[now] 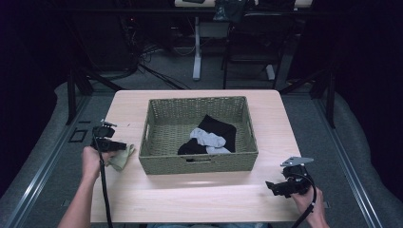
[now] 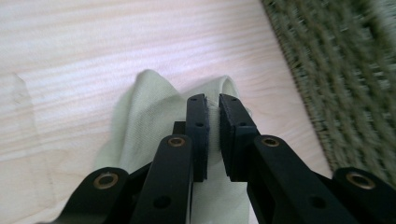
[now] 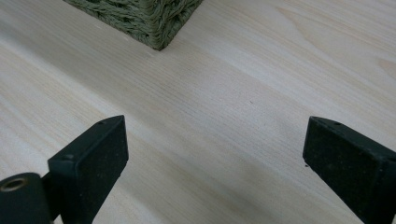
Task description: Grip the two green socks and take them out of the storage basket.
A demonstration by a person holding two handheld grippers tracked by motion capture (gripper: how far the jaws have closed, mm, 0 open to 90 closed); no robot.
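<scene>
A pale green cloth (image 2: 154,126) is pinched between the nearly closed jaws of the left gripper (image 2: 213,105), with a fold of it caught between the pads. The cloth is seen lying on the table (image 1: 190,190) just left of the basket (image 1: 199,164), close to its front left corner. Black and grey socks (image 1: 211,135) are seen inside the basket. The right gripper (image 3: 215,140) is held over bare table well to the right of the basket's front corner, its jaws spread wide with nothing between them.

High view looks down on the table (image 1: 199,190); both gripper views (close, low) share its basket (image 1: 199,164).
</scene>
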